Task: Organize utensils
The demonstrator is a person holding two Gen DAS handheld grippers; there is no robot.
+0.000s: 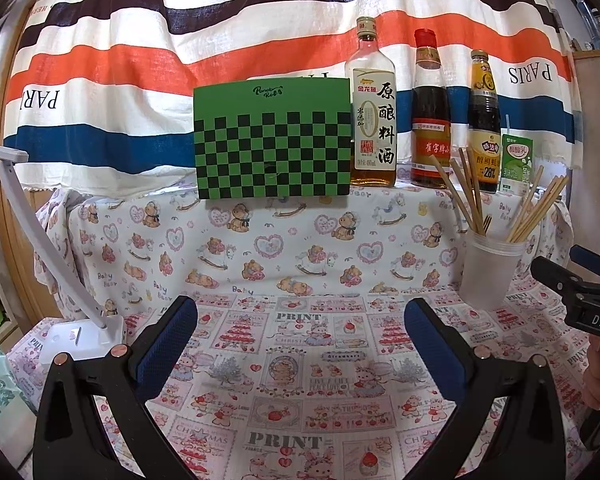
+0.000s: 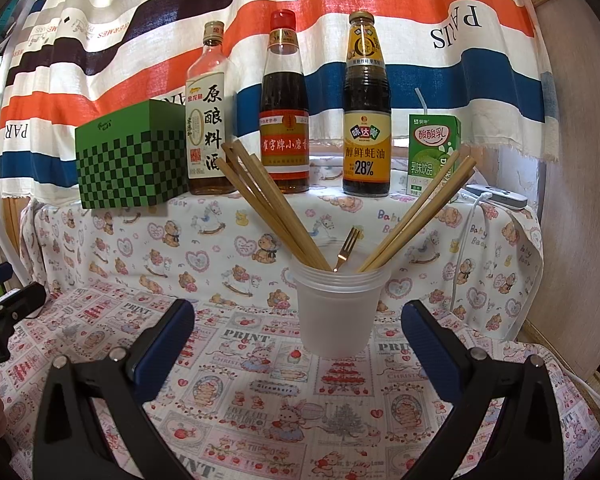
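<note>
Left gripper (image 1: pixel 300 326): blue-padded jaws spread wide, empty, above printed tablecloth (image 1: pixel 300 400). Right gripper (image 2: pixel 298 326): jaws equally wide, nothing gripped, translucent plastic cup (image 2: pixel 338 312) just ahead between fingertips, untouched. Cup upright on cloth, holding wooden chopsticks (image 2: pixel 268 204) and small gold fork (image 2: pixel 349 248).

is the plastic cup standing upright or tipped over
Upright. The plastic cup stands on its base on the tablecloth, rim up, with chopsticks and a fork leaning out of its open top.
</note>
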